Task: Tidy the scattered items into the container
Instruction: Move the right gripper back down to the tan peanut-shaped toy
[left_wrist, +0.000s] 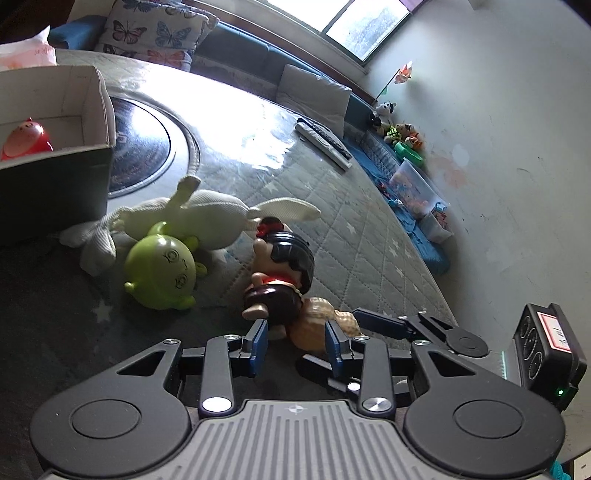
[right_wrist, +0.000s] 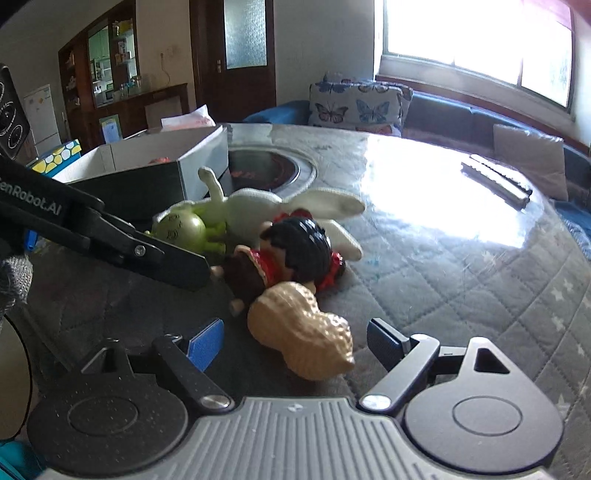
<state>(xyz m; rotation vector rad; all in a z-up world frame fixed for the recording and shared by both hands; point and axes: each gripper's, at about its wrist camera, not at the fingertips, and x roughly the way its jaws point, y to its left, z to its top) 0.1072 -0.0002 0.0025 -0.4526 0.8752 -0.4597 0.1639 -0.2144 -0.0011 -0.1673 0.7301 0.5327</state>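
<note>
On the quilted table lie a tan peanut toy (right_wrist: 303, 334), a black-haired doll in red (right_wrist: 291, 254), a green alien figure (right_wrist: 181, 227) and a white plush rabbit (right_wrist: 258, 206). My right gripper (right_wrist: 295, 341) is open with the peanut between its fingers. My left gripper (left_wrist: 297, 341) is open just before the doll's legs (left_wrist: 273, 299) and the peanut (left_wrist: 314, 325). The right gripper's fingers (left_wrist: 380, 321) show there beside the peanut. The open cardboard box (left_wrist: 92, 107) holds a red toy (left_wrist: 26, 140). The alien (left_wrist: 160, 271) and rabbit (left_wrist: 199, 218) lie near the box.
A round dark inset (left_wrist: 144, 147) sits in the table next to the box. A remote control (left_wrist: 325, 142) lies at the far side. Beyond the table are a blue sofa with cushions (right_wrist: 358, 105) and small toys along the wall (left_wrist: 402, 136).
</note>
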